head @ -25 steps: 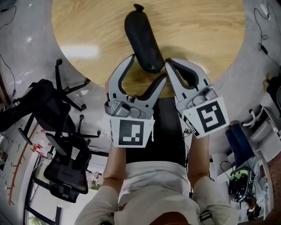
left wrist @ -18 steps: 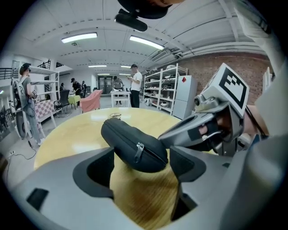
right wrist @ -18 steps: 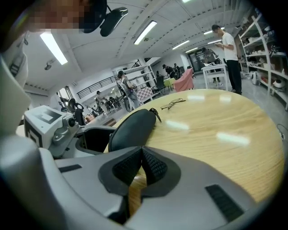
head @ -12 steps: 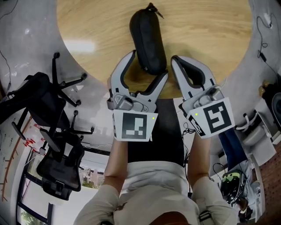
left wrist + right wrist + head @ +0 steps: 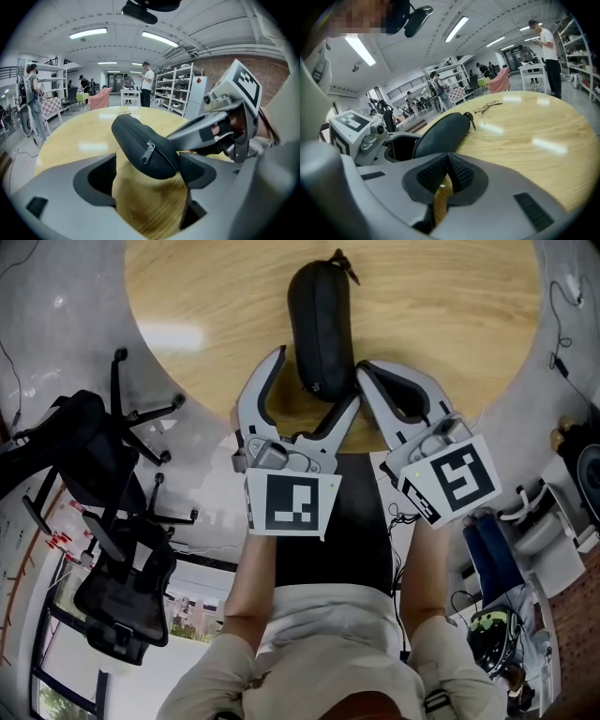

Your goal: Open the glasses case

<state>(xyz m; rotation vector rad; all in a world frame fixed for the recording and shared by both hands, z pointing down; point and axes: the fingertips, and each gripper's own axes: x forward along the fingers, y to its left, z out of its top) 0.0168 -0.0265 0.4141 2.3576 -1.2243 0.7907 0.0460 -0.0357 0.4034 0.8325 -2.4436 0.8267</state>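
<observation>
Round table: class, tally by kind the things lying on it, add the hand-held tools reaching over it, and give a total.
Glasses case: 1
Pair of glasses: 1
Hand-held tools: 2 (left tool, right tool)
Total: 4

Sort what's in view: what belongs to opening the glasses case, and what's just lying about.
Job:
- glasses case, closed, on the table
- zipper pull
- left gripper, jaws have just been opening, case end between them, not gripped
- right gripper, shut, empty

Lying about:
- eyeglasses beyond the case
- office chairs beside the table
</observation>
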